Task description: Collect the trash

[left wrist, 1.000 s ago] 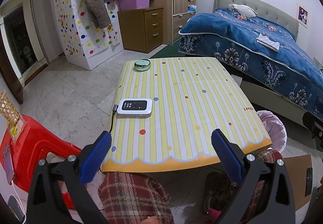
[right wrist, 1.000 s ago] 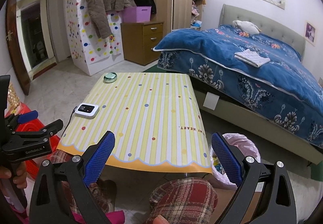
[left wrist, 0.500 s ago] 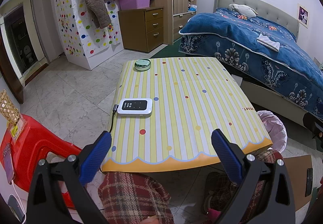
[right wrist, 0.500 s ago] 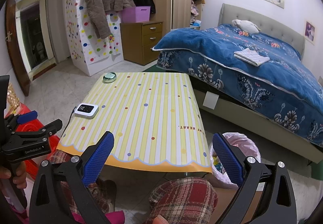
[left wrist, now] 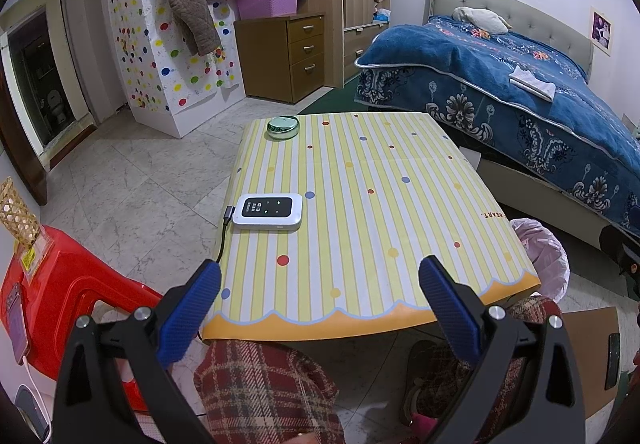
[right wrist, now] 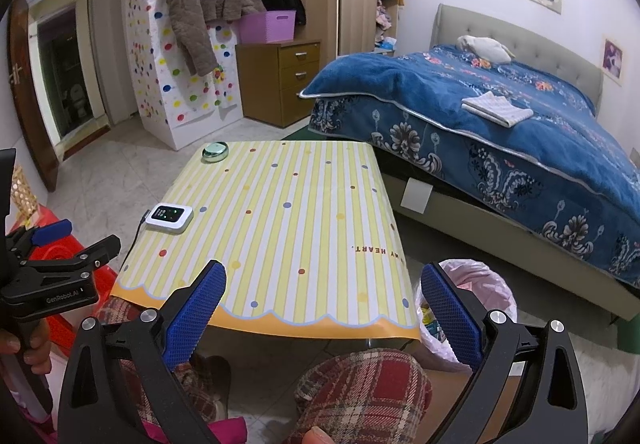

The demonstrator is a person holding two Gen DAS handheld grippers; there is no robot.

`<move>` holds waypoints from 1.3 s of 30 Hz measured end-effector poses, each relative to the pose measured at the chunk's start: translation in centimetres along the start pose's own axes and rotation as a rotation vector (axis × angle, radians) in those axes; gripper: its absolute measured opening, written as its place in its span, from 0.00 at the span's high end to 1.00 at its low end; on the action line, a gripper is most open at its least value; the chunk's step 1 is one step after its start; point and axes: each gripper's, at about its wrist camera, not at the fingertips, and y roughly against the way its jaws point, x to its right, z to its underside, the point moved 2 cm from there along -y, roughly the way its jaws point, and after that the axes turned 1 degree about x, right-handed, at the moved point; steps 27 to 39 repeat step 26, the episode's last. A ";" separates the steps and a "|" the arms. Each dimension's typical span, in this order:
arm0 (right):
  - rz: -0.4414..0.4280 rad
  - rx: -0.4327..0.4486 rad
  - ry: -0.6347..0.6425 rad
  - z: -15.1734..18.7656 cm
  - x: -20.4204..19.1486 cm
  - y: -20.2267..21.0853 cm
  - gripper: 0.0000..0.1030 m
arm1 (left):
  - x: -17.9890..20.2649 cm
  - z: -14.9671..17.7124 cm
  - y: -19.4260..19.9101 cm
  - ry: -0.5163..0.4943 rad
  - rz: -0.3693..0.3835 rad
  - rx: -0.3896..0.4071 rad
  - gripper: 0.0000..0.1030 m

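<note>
A low table with a yellow striped cloth (left wrist: 360, 204) stands in front of me; it also shows in the right wrist view (right wrist: 288, 228). A bin lined with a pink bag (right wrist: 476, 296) sits on the floor at the table's near right corner, with some wrappers inside; its rim shows in the left wrist view (left wrist: 544, 248). My left gripper (left wrist: 320, 284) is open and empty over the table's near edge. My right gripper (right wrist: 322, 288) is open and empty, just before the near edge. No loose trash shows on the tabletop.
A white pocket device (left wrist: 268, 210) with a cable lies at the table's left. A round green tin (left wrist: 283, 126) sits at the far left corner. A red plastic stool (left wrist: 60, 292) is at left, a blue bed (left wrist: 520, 92) at right. My plaid-trousered knees (right wrist: 360, 392) are below.
</note>
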 end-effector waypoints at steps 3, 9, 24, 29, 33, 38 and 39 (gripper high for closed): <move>0.000 -0.002 -0.001 0.2 0.0 -0.1 0.06 | 0.0 0.0 0.0 0.001 0.000 0.000 0.07; 0.002 -0.003 -0.004 0.4 0.0 -0.2 0.06 | 0.0 0.0 -0.1 0.000 -0.001 -0.001 0.07; 0.010 0.001 -0.041 1.2 1.1 -0.6 0.06 | 0.4 0.2 -0.5 -0.016 -0.014 0.004 0.07; 0.018 0.005 -0.058 1.2 1.7 -0.7 0.06 | 0.5 0.3 -0.8 -0.015 -0.009 -0.008 0.07; 0.018 0.005 -0.058 1.2 1.7 -0.7 0.06 | 0.5 0.3 -0.8 -0.015 -0.009 -0.008 0.07; 0.018 0.005 -0.058 1.2 1.7 -0.7 0.06 | 0.5 0.3 -0.8 -0.015 -0.009 -0.008 0.07; 0.018 0.005 -0.058 1.2 1.7 -0.7 0.06 | 0.5 0.3 -0.8 -0.015 -0.009 -0.008 0.07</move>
